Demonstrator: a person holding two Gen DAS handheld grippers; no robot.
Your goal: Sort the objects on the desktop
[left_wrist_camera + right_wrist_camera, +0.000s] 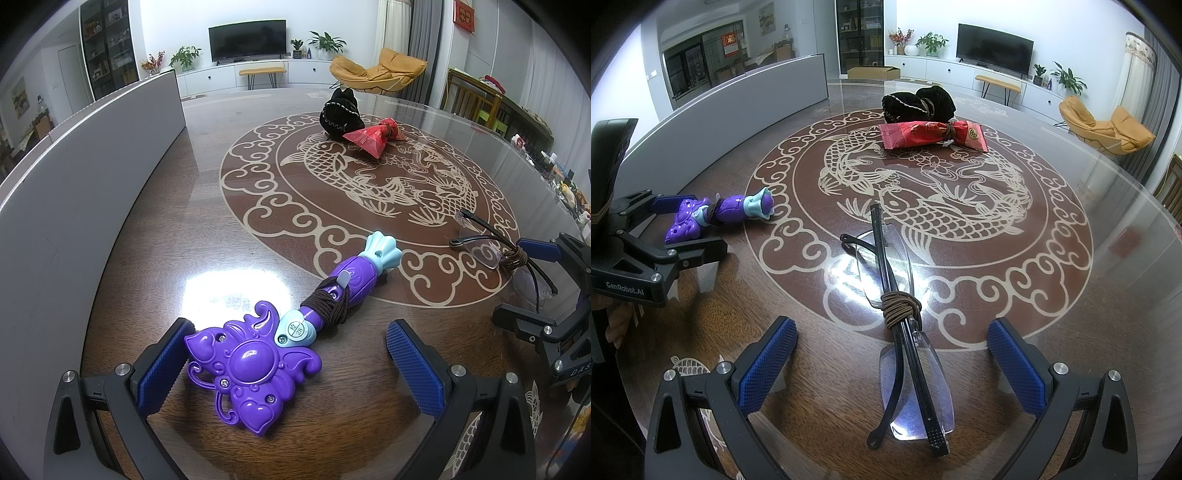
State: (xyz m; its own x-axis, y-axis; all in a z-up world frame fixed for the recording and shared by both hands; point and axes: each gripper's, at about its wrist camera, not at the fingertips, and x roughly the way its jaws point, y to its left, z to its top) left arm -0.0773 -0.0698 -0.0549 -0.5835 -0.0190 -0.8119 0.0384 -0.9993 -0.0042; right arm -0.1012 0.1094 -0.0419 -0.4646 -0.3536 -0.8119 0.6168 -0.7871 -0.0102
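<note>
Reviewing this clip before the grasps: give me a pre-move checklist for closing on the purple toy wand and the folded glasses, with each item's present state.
1. Left gripper open, jaws either side of the purple toy wand's head: ok.
2. Right gripper open, folded glasses lying between its jaws: ok.
3. Brown cord wrapped round the glasses, holding them folded: ok.
4. Dark cord wound round the wand's handle: ok.
5. Black pouch and red packet lie far from both grippers: ok.
6. Pad contact with either object: cannot tell.
</note>
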